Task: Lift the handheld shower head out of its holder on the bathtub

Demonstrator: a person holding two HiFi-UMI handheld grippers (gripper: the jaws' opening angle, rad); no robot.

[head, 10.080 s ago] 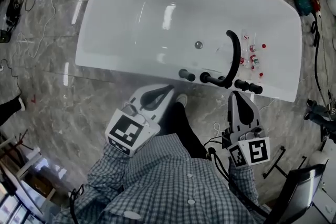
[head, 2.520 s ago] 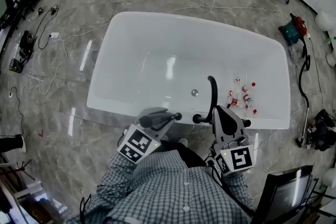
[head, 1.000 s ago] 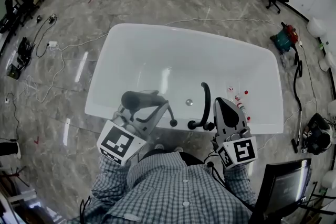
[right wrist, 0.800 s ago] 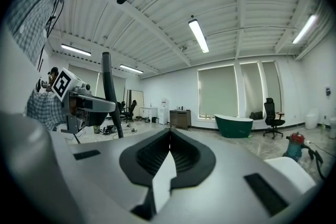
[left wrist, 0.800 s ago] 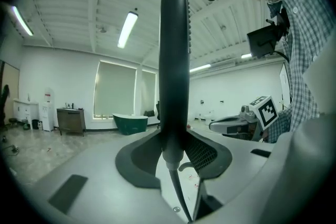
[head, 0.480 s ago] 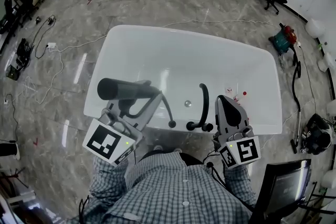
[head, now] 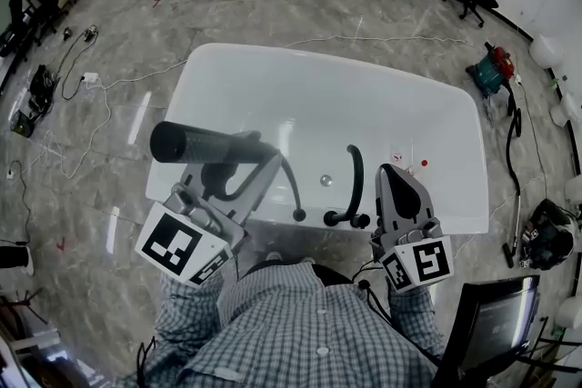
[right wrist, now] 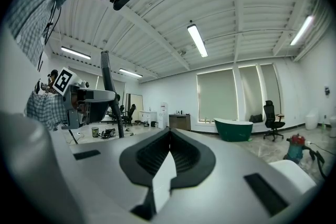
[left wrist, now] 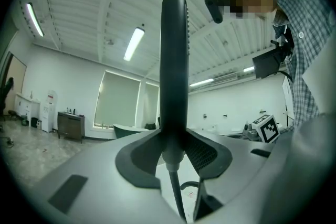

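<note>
In the head view, the handheld shower head (head: 195,144) was seen gripped by the left gripper (head: 238,157), lying roughly level above the near left part of the white bathtub (head: 318,59) and clear of its rim. Its black hose (head: 289,182) was seen curving down to the near rim, just left of the black curved spout (head: 351,184). The right gripper (head: 393,172) was held over the near rim just right of the spout, apart from it. Small red-capped bottles (head: 411,161) and a drain (head: 326,181) were seen on the tub floor. Cables (head: 86,68) were strewn over the marble floor at left, and a green vacuum (head: 491,71) stood at right.

In the left gripper view, the jaws were closed onto the shower head's handle (left wrist: 174,60), which stood upright between them, the hose (left wrist: 176,191) hanging below. A checked shirt (left wrist: 310,34) filled the right edge.

In the right gripper view, the jaws were seen brought together with nothing between them. The left gripper with the shower head (right wrist: 106,73) showed at left; a dark green tub (right wrist: 236,128) and an office chair (right wrist: 270,113) stood far behind.
</note>
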